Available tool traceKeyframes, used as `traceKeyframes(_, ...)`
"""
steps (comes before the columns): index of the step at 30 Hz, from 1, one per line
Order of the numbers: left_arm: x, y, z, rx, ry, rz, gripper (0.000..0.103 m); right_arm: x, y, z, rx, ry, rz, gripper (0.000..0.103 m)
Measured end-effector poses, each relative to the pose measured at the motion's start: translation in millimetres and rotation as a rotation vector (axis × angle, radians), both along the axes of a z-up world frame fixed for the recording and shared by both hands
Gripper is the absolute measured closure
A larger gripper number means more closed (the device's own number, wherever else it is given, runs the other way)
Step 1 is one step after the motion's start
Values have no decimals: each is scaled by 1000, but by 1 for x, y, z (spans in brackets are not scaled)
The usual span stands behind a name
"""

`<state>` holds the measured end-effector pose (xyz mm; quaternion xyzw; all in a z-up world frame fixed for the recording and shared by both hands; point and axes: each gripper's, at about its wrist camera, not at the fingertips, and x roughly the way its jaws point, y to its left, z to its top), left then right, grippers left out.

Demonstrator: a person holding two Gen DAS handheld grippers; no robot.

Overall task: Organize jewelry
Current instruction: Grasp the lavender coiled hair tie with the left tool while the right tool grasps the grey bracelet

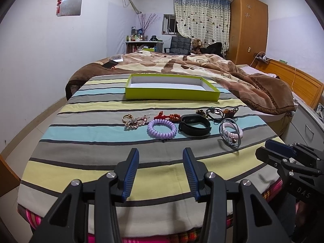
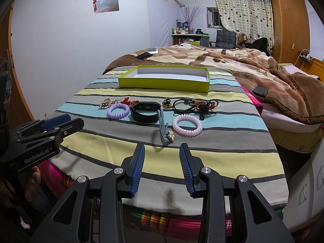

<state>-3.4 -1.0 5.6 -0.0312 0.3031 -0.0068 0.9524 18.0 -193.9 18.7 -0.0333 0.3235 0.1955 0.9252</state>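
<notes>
Jewelry (image 1: 183,124) lies on the striped bedspread (image 1: 101,133) ahead of both grippers' jaws, left gripper (image 1: 161,174) and right gripper (image 2: 162,168) apart, empty.

A home bedroom: a bed (image 1: 141,141) under a striped sheet and brown plush blanket (image 1: 202,66), tall wooden wardrobe (image 1: 247,28) upper right, heart-patterned curtain (image 1: 202,18).

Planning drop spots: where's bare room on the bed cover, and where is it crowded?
Free: the striped strip between the green tray and the jewelry row, the near stripes between that row and both grippers, and the tray's bare white floor. Crowded: the row from the gold pieces past the black band to the bead tangle.
</notes>
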Motion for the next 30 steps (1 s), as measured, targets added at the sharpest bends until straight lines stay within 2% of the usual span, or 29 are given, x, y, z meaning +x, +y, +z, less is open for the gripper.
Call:
traceKeyframes(10, 32, 11, -9, -21, 66, 11, 56, 20, 7, -9, -5, 10, 9, 66)
traceKeyframes(26, 93, 27, -22, -73, 175, 41, 56, 55, 19, -22, -22, 77, 25, 67)
traceKeyframes(27, 95, 27, -23, -80, 185, 42, 57, 57, 19, -23, -20, 84, 24, 70)
traceKeyframes(28, 98, 28, -25, -88, 194, 43, 58, 59, 20, -24, -20, 88, 21, 81)
traceKeyframes(30, 101, 28, -26, -91, 201, 40, 62, 60, 20, -26, -27, 95, 12, 87)
